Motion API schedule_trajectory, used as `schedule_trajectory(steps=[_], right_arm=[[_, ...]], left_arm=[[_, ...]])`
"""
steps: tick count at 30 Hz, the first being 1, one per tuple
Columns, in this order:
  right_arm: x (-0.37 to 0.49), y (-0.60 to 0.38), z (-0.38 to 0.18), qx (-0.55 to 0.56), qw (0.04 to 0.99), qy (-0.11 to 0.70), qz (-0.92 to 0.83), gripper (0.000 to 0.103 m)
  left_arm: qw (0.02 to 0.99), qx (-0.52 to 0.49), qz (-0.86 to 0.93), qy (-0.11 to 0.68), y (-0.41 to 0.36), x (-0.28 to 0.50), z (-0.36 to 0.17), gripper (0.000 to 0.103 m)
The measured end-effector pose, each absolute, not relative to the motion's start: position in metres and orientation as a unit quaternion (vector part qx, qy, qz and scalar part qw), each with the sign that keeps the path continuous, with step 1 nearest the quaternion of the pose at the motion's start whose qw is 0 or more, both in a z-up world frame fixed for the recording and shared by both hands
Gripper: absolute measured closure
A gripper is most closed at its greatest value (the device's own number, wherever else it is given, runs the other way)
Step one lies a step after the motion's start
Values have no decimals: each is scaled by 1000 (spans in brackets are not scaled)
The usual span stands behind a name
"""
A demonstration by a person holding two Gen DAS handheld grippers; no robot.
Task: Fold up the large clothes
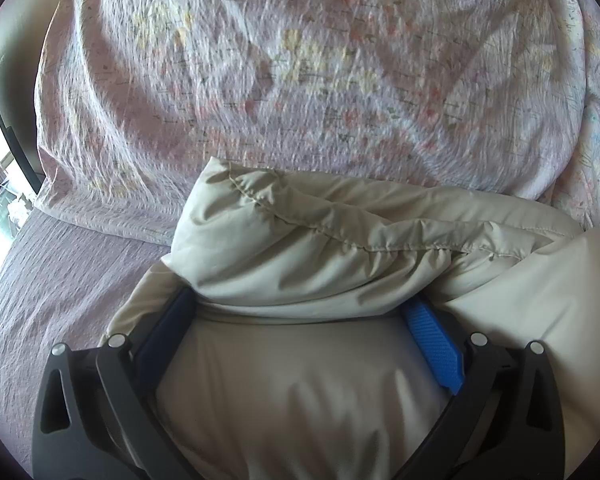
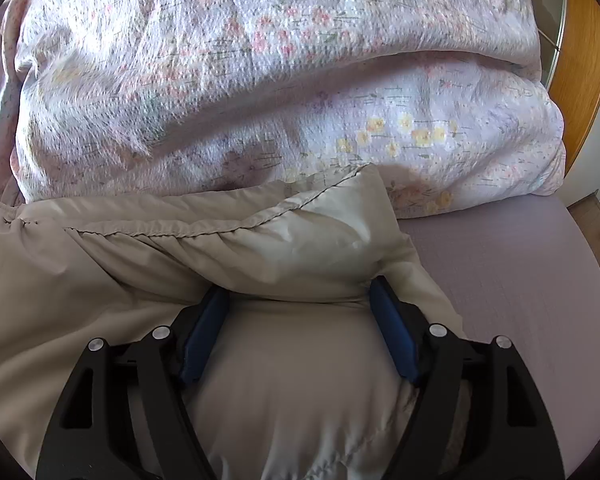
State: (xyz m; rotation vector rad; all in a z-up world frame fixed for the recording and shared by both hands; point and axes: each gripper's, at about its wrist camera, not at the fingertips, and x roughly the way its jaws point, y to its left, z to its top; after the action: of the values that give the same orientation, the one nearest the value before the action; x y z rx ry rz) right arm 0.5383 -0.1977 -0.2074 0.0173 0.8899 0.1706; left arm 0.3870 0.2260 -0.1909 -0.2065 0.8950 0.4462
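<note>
A beige padded jacket point(image 1: 320, 248) lies bunched on the bed, its stitched hem folded over. My left gripper point(image 1: 300, 300) stands wide open around a thick fold of it, the fabric bulging between its blue fingers point(image 1: 432, 344); the tips are hidden under the fold. In the right wrist view the same jacket point(image 2: 260, 248) fills the lower frame. My right gripper point(image 2: 296, 292) is likewise spread wide with jacket fabric between its dark blue fingers point(image 2: 396, 332), tips buried under the fold.
A floral duvet point(image 1: 300, 72) is heaped just beyond the jacket, also in the right wrist view point(image 2: 260, 80). A lilac bed sheet point(image 1: 52, 280) shows left and, in the right wrist view point(image 2: 520, 280), right. A wooden door point(image 2: 580, 80) stands far right.
</note>
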Motion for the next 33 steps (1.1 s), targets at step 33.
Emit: schedule_trajectory(steps=[33], right_arm=[[460, -340, -202, 234, 791, 563, 48, 26]], left_arm=[[822, -127, 234, 504, 267, 275, -151, 3]])
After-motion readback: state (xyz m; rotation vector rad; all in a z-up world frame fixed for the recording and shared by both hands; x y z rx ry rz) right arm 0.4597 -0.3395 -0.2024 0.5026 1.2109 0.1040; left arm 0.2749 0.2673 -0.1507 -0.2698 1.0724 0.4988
